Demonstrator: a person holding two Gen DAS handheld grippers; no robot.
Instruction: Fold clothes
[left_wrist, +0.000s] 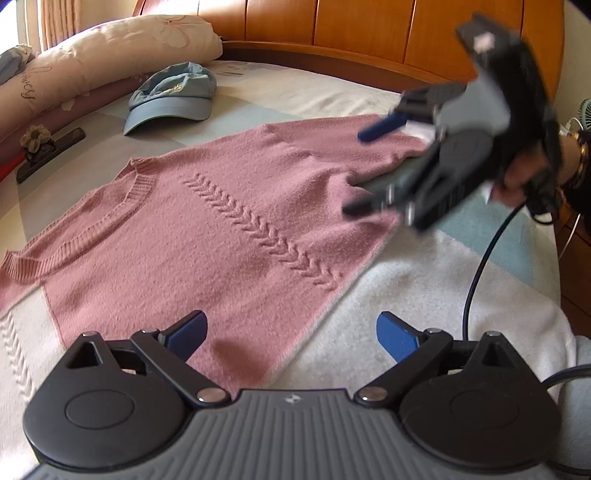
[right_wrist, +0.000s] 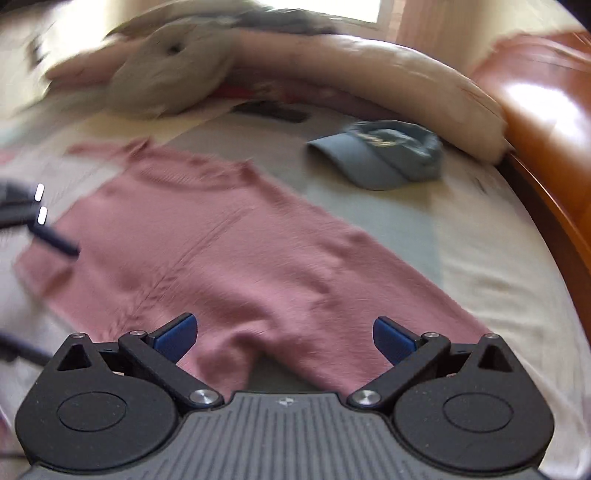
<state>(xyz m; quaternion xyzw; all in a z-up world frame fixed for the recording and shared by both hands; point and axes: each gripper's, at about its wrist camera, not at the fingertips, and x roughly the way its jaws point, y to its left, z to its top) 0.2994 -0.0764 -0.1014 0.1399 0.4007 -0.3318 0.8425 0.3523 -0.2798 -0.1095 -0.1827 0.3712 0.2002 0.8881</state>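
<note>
A pink knit sweater (left_wrist: 207, 229) lies flat on the bed, its ribbed collar at the left and a braided pattern down its middle. My left gripper (left_wrist: 291, 341) is open and empty above the sweater's near hem. My right gripper (left_wrist: 364, 170) shows at the right of the left wrist view, open, just over the sweater's far side. In the blurred right wrist view the sweater (right_wrist: 229, 258) spreads ahead and my right gripper (right_wrist: 284, 341) is open above a fold of it. The left gripper's fingers (right_wrist: 55, 240) show at the left edge.
A blue cap (left_wrist: 171, 98) lies on the bed beyond the sweater, also seen in the right wrist view (right_wrist: 384, 155). A long floral pillow (left_wrist: 92, 62) runs along the wooden headboard (left_wrist: 369, 33). A dark flat object (left_wrist: 48, 151) lies by the pillow. A cable (left_wrist: 480, 266) hangs at right.
</note>
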